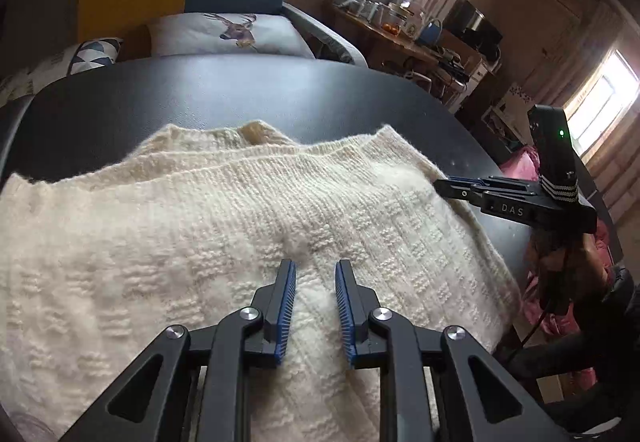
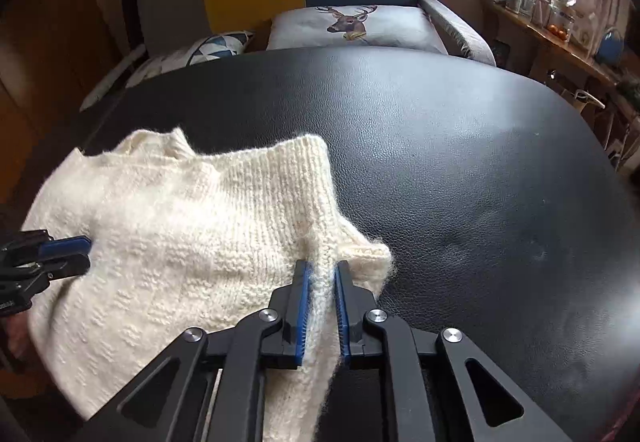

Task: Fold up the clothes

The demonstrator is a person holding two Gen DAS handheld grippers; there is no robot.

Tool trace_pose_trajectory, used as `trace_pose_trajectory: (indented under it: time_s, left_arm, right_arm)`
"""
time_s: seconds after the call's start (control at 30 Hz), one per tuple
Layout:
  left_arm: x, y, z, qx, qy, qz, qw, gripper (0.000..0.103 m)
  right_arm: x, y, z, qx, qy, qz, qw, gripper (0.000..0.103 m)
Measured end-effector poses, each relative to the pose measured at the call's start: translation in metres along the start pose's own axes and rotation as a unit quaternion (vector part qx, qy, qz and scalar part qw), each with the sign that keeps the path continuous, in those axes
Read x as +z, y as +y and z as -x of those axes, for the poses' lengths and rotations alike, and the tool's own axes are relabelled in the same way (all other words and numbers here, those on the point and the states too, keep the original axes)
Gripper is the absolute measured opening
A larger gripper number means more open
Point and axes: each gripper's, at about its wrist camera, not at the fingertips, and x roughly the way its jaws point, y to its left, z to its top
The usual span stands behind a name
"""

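Sweater lies crosswise, collar far; right tongs pinch it (left tongs apart).

deer cushion behind black table

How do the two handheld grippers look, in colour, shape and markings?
Both grippers are black, with angular linkage arms joined by round silver pivot bolts. The left gripper and the right gripper each have two straight fingers lined with ribbed blue pads. In the left wrist view, the right gripper's body bears white letters "DAS", a small green light and a black cable below the handle.
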Motion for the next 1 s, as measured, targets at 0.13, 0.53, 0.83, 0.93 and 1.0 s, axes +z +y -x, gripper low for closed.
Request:
trace_pose_trajectory:
  time_s: [0.13, 0.53, 0.83, 0.93, 1.0]
  left_arm:
    - [-0.031, 0.055, 0.081, 0.002, -0.047, 0.066, 0.9967, 0.023]
    - [-0.136, 0.166, 0.181, -0.041, -0.039, 0.146, 0.9877, 0.033]
    - [-0.13, 0.194, 0.142, -0.153, -0.017, 0.141, 0.978, 0.042]
    - [-0.124, 0.193, 0.13, -0.189, -0.006, 0.132, 0.973, 0.042]
    - [-0.121, 0.184, 0.123, -0.218, 0.013, 0.124, 0.9679, 0.038]
  right_arm:
    - [0.001, 0.012, 0.041, 0.033, -0.067, -0.026, 0.997, 0.07]
    - [-0.025, 0.222, 0.005, 0.249, 0.026, 0.074, 0.965, 0.076]
    - [-0.025, 0.257, -0.019, 0.209, 0.076, 0.082, 0.972, 0.076]
    - [-0.025, 0.255, -0.027, 0.198, 0.086, 0.074, 0.974, 0.076]
    - [-0.023, 0.255, -0.029, 0.191, 0.088, 0.075, 0.975, 0.076]
